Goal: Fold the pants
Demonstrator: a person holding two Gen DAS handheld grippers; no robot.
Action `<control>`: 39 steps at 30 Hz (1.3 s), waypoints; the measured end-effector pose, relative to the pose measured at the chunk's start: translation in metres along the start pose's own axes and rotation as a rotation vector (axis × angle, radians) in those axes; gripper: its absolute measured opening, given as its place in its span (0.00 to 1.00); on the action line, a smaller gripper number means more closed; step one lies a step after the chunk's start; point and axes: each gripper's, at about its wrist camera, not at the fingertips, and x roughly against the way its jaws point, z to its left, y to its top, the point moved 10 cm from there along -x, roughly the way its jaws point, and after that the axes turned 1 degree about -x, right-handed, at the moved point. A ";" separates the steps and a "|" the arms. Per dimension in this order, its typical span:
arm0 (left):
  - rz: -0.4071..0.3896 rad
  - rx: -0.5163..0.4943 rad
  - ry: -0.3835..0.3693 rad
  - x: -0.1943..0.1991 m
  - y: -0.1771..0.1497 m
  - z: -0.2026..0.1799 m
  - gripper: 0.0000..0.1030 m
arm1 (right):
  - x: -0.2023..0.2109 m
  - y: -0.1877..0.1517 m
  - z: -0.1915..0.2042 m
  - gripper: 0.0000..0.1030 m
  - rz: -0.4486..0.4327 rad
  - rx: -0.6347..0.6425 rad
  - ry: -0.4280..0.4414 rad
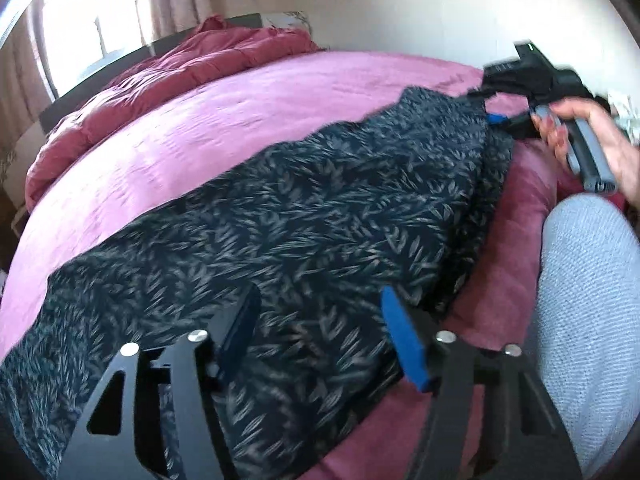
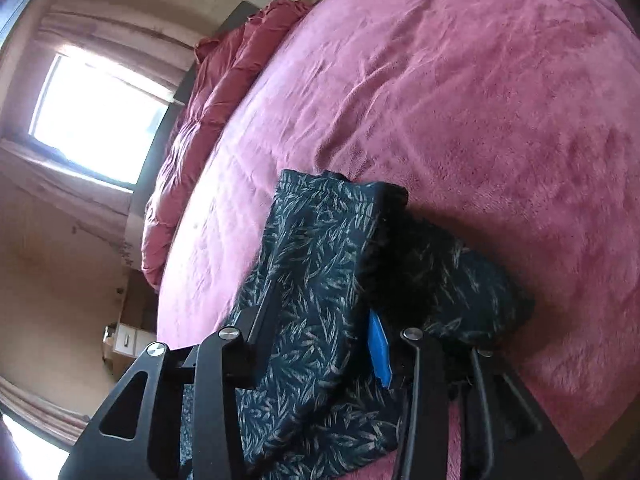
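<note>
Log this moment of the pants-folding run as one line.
stage: mid-fold | pants: lengthwise on pink bed cover | left gripper: open over pants | right gripper: open, straddling pants end

pants (image 1: 304, 216): 1 | grippers: 2 – left gripper (image 1: 320, 332), right gripper (image 2: 324, 340) | bed (image 1: 200, 112): 1 | window (image 2: 96, 120): 1

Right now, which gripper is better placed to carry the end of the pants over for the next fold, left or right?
Right. The right gripper sits at the end of the pants, cloth between its fingers and already lifted. The left gripper is open above the pants' middle, holding nothing.
</note>
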 end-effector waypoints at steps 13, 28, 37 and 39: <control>0.013 -0.031 -0.172 0.022 0.017 -0.037 0.02 | 0.042 0.012 0.013 0.04 -0.047 0.080 -0.038; 0.063 -0.029 -0.209 -0.003 0.024 -0.043 0.06 | 0.031 0.003 -0.018 0.04 0.005 0.027 -0.036; 0.115 0.009 -0.279 -0.008 0.010 -0.047 0.11 | 0.033 -0.002 -0.037 0.04 -0.003 0.022 -0.149; 0.107 0.065 -0.313 -0.003 0.014 -0.042 0.43 | 0.038 0.000 -0.039 0.09 -0.028 -0.011 -0.115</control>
